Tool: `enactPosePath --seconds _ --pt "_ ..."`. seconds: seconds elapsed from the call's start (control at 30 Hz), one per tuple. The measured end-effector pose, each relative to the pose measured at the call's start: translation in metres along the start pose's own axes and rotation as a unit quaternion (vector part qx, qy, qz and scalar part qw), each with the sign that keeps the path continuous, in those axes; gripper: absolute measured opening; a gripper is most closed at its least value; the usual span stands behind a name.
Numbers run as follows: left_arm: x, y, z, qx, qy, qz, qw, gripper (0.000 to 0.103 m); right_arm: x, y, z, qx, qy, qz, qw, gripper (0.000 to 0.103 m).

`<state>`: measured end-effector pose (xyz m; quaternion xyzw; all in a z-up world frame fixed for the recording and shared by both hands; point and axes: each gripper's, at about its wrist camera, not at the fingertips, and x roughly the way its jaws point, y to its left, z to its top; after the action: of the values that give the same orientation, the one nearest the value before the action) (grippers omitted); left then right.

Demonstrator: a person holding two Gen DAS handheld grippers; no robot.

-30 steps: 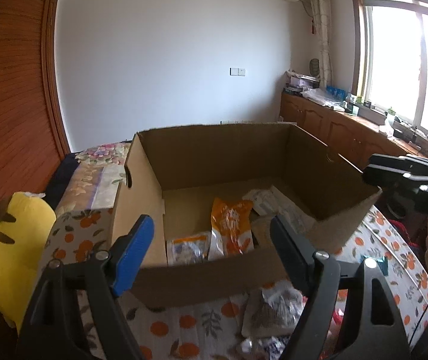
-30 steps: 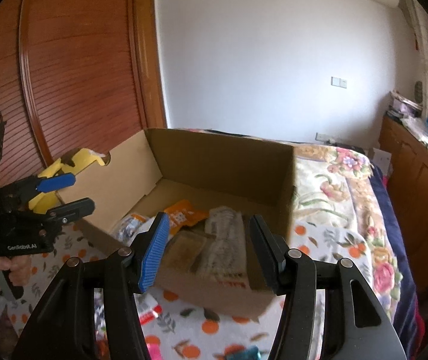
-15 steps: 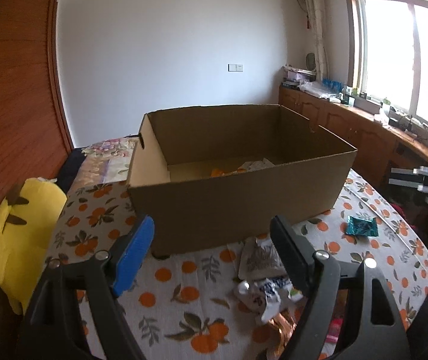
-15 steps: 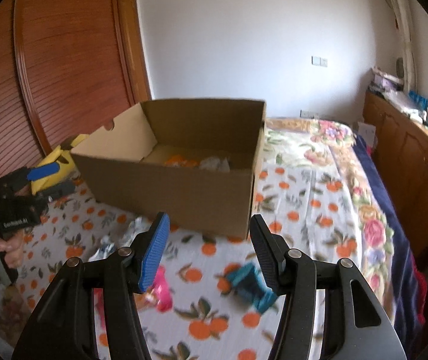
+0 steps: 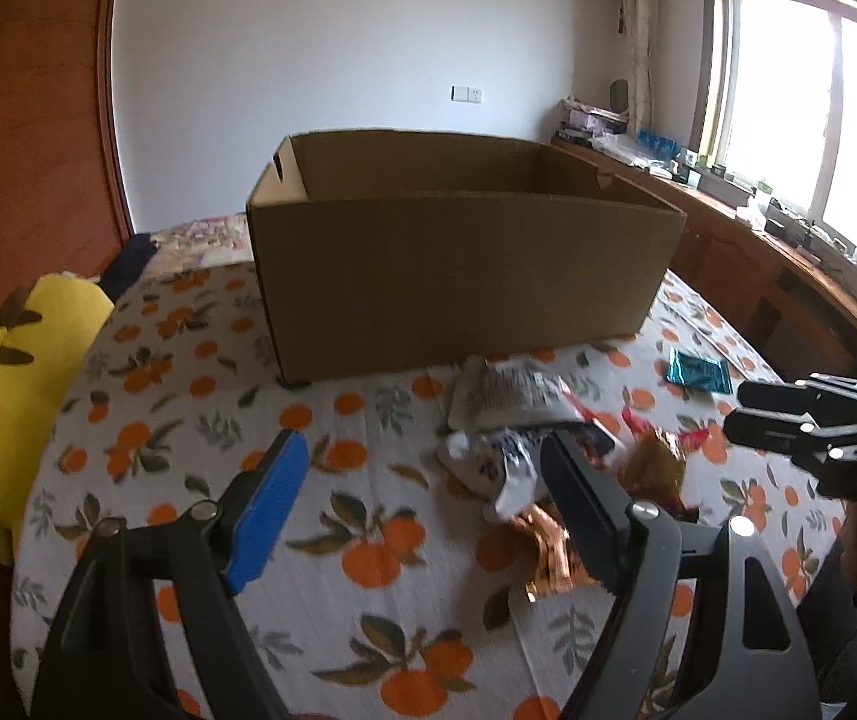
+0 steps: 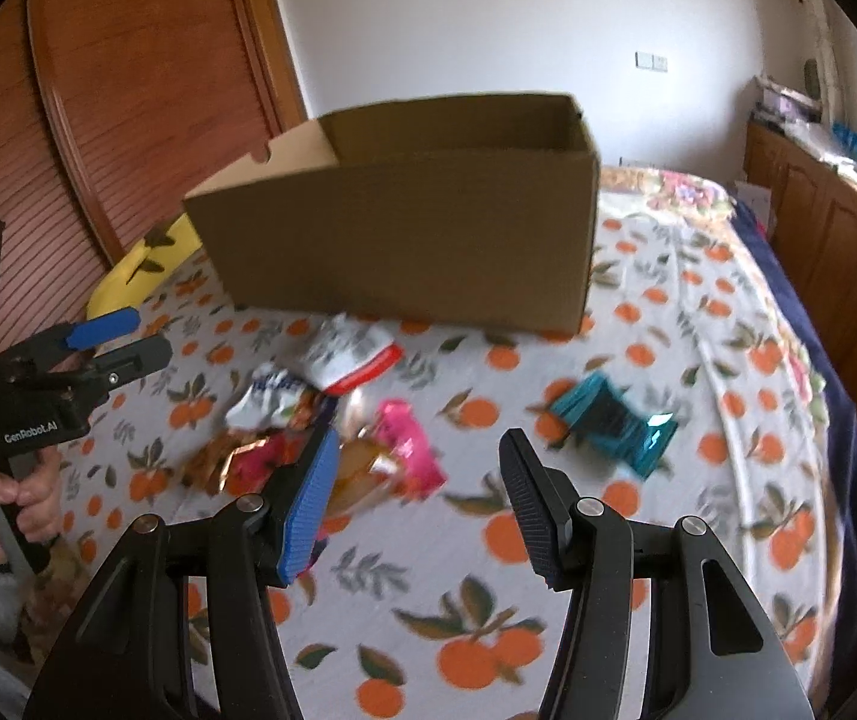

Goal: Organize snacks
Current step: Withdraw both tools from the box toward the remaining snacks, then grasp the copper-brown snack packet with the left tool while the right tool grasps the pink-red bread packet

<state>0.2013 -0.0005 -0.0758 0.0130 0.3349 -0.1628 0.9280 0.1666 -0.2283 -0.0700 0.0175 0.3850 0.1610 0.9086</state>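
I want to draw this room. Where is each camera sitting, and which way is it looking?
Left wrist view: sits on the left gripper, looks across the bedspread at the cardboard box; the right gripper pokes in.
Right wrist view: sits on the right gripper, looks over the snack packets; a hand holding the left gripper shows.
Both share the box and the packets.

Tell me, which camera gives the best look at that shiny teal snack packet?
The right wrist view. There the teal packet lies whole and unobstructed on the orange-print cloth, ahead of the right gripper, apart from the other snacks. The left wrist view shows it only small, near the right edge.
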Motion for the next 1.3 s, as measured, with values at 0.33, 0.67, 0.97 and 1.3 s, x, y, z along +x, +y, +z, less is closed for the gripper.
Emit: enactPosePath --seconds 0.33,0.67,0.97,1.3 --pt "0.001 -0.004 -0.022 -0.012 0.021 -0.014 0.9996 0.081 0.02 0.02 -0.02 0.029 0.027 0.046 0.998 0.059" --pt "0.001 0.001 -0.03 -0.025 0.028 -0.015 0.9992 0.08 0.039 0.022 -0.007 0.056 0.025 0.043 0.997 0.064" --pt "0.007 -0.013 -0.032 -0.021 0.035 -0.027 0.9988 0.08 0.055 0.023 -0.001 0.043 0.042 0.015 0.998 0.063" --pt "0.021 -0.039 -0.027 0.001 0.047 -0.038 0.9982 0.079 0.041 0.012 -0.013 0.016 0.046 -0.008 0.999 0.056"
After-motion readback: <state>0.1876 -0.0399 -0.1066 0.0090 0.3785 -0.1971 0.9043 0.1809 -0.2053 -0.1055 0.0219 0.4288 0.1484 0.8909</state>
